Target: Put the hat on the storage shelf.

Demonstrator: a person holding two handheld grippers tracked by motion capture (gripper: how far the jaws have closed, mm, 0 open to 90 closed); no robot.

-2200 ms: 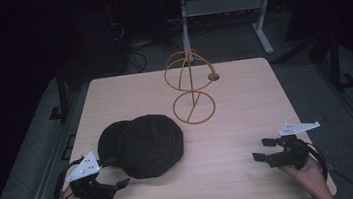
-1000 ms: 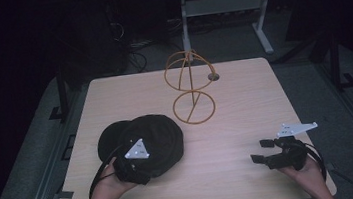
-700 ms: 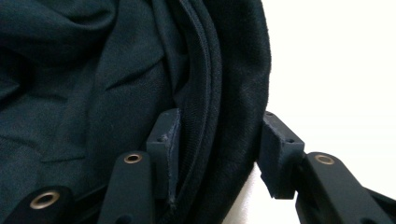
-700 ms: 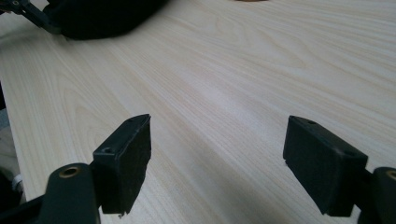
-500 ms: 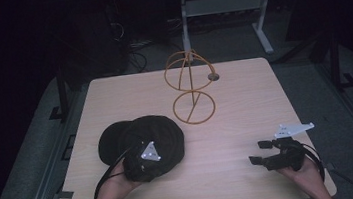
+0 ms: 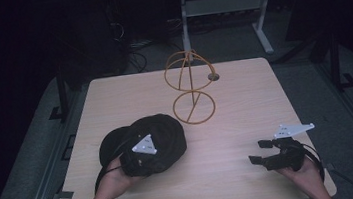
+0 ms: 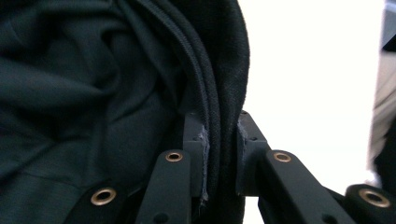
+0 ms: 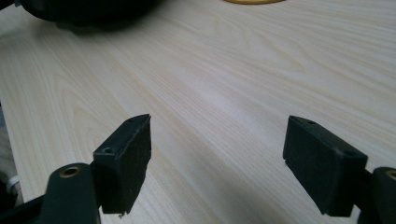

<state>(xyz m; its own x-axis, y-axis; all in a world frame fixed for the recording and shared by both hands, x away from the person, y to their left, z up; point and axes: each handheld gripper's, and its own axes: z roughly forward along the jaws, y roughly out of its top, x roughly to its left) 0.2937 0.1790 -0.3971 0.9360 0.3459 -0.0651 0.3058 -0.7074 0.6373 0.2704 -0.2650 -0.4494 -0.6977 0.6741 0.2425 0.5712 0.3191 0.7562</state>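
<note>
We see a pale wooden table (image 6: 244, 96) carrying a black cap (image 6: 161, 136), its edge pinched between the left jaws, and a gold wire stand (image 6: 191, 90) beyond; bare woodgrain stretches ahead of the right jaws.

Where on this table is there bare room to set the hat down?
Free: the far left corner of the table, and the stretch between the wire stand and the right tool. Crowded: near left, where the left tool pinches the black hat.
</note>
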